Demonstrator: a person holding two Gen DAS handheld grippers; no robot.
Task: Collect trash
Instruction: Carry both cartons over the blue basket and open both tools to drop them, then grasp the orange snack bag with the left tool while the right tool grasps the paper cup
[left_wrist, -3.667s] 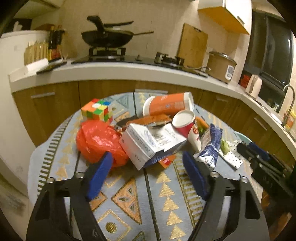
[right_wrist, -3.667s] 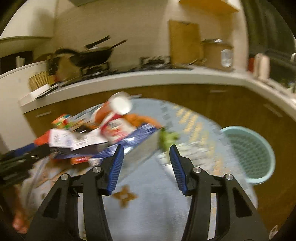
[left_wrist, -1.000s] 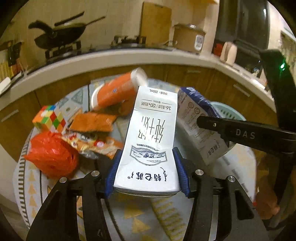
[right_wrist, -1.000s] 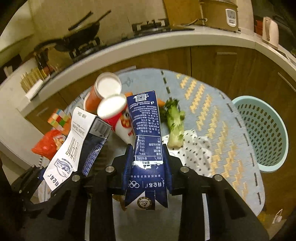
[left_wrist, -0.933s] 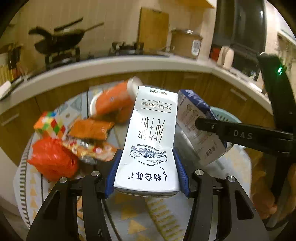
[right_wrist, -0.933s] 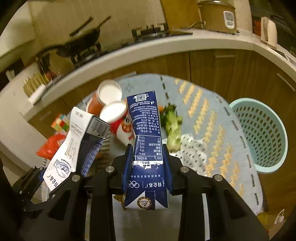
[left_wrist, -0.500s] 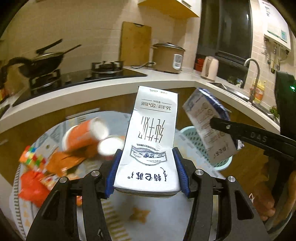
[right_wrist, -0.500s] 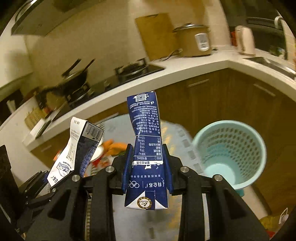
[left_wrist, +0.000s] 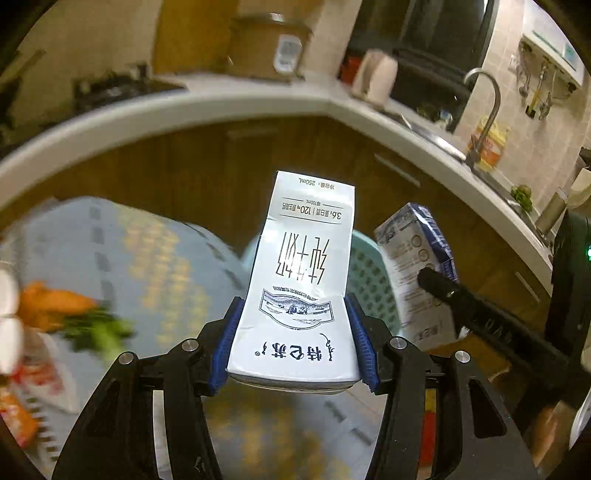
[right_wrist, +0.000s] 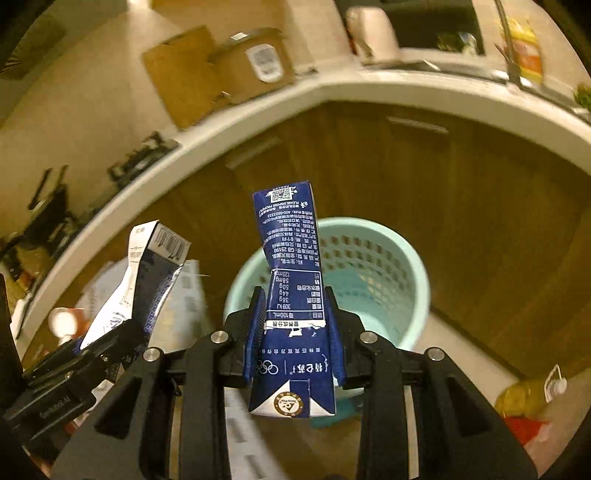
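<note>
My left gripper (left_wrist: 293, 345) is shut on a white milk carton (left_wrist: 301, 280), held in the air. My right gripper (right_wrist: 293, 332) is shut on a dark blue milk carton (right_wrist: 291, 295). Both cartons hang near a pale green perforated waste basket (right_wrist: 373, 266) on the floor; the blue carton is over its near rim. In the left wrist view the basket (left_wrist: 365, 273) is mostly hidden behind the white carton, and the blue carton (left_wrist: 417, 266) shows to the right in the right gripper. The white carton also shows at left in the right wrist view (right_wrist: 147, 273).
A table with a patterned blue cloth (left_wrist: 147, 258) lies to the left, with a carrot (left_wrist: 51, 304), greens (left_wrist: 96, 332) and wrappers on it. Wooden cabinets (right_wrist: 461, 192) under a white counter (left_wrist: 207, 107) curve behind the basket. A yellow bottle (right_wrist: 532, 395) lies on the floor at right.
Both grippers have swung right from the table with their cartons. The basket is now closer and right below the cartons.
</note>
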